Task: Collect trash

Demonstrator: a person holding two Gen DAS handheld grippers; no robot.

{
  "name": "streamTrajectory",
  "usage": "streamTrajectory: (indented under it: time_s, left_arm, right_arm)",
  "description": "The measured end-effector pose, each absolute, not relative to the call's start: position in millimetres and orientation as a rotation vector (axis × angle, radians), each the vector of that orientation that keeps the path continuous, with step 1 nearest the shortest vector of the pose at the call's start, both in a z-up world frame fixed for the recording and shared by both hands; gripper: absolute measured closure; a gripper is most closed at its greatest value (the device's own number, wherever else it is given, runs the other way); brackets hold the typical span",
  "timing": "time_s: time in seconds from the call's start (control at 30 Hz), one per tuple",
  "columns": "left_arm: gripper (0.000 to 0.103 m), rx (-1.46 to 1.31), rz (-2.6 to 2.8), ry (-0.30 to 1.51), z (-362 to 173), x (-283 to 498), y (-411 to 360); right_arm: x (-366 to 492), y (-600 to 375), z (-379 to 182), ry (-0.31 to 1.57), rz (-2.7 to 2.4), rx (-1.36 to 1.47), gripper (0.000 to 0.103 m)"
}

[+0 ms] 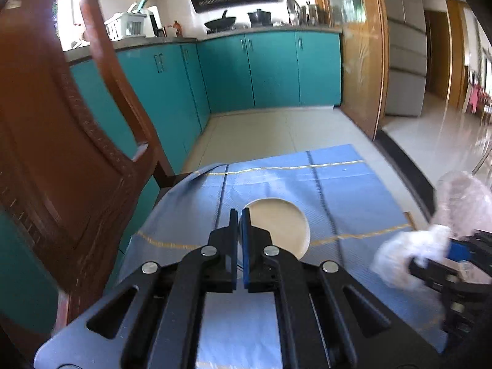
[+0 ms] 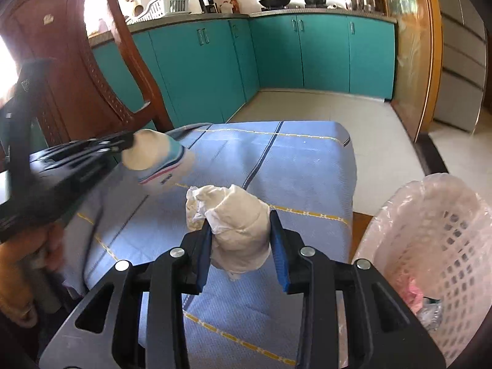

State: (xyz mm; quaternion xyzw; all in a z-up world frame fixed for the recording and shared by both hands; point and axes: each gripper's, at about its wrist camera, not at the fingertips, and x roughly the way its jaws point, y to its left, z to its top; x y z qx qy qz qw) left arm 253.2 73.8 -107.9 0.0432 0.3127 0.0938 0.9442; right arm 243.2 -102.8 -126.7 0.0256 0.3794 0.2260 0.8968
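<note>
On the far left we see a carved wooden chair (image 1: 61, 141) standing against the table's edge. Just right of it, our left gripper (image 1: 239, 215) has its blue pads nearly together on the rim of a paper cup (image 2: 160, 160), whose cream inside faces the left wrist camera; from the right wrist view the cup shows a teal and pink band and hangs tilted above the blue tablecloth (image 2: 301, 166).

Toward the middle, our right gripper (image 2: 241, 224) pinches a crumpled white tissue wad (image 2: 236, 224) between both pads, lifted off the cloth near the table's right side. In the left wrist view that wad (image 1: 409, 252) looks blurred.

Farthest right, beside the table, stands a white lattice waste basket (image 2: 455, 246) lined with a pale pink bag (image 2: 430, 196), with some scraps at its bottom. Behind everything run teal kitchen cabinets (image 2: 276, 55).
</note>
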Motion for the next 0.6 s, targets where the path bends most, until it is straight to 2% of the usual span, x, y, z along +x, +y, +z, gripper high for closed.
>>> streamTrajectory:
  time_s: [0.23,0.6]
  left_arm:
    - [0.099,0.078,0.180,0.604,-99,207,51]
    - [0.099,0.049,0.198,0.597,-111,178,35]
  right_arm:
    - [225,-112,-126,0.744,0.437,0.035,0.068]
    - [200,-123,-126,0.698,0.370,0.008,0.068]
